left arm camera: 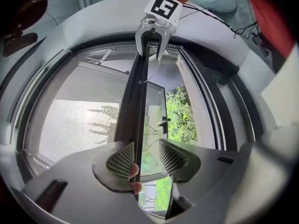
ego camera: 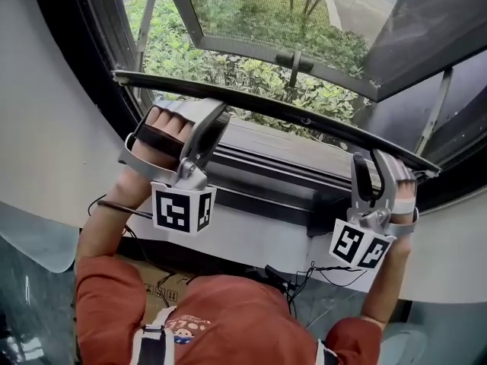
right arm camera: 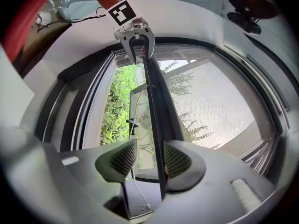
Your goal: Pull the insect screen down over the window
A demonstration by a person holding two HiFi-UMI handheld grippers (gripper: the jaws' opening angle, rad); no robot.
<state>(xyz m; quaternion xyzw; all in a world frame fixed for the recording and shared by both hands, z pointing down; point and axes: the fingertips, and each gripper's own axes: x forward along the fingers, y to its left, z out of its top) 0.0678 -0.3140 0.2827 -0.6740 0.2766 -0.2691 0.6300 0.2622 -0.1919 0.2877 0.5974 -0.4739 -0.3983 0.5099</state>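
The insect screen's dark bottom bar (ego camera: 304, 119) slants across the window opening, with grey mesh (left arm camera: 79, 120) above it. My left gripper (ego camera: 209, 119) straddles the bar near its left end and my right gripper (ego camera: 373, 167) near its right end. In the left gripper view the bar (left arm camera: 135, 106) lies against the left pad of my left gripper (left arm camera: 142, 155), with a gap to the other pad and a fingertip (left arm camera: 135, 171) showing behind. In the right gripper view the bar (right arm camera: 156, 106) rests against the right pad of my right gripper (right arm camera: 150, 157), and the left pad stands clear. Both jaws are open.
Beyond the bar, a glass sash (ego camera: 304, 21) is tilted outward over green shrubs. The dark window frame and sill (ego camera: 266, 196) run below the bar. A thin cord (right arm camera: 135, 190) hangs by the frame. Cables (ego camera: 304, 276) and a cardboard box (ego camera: 152, 284) lie under the sill.
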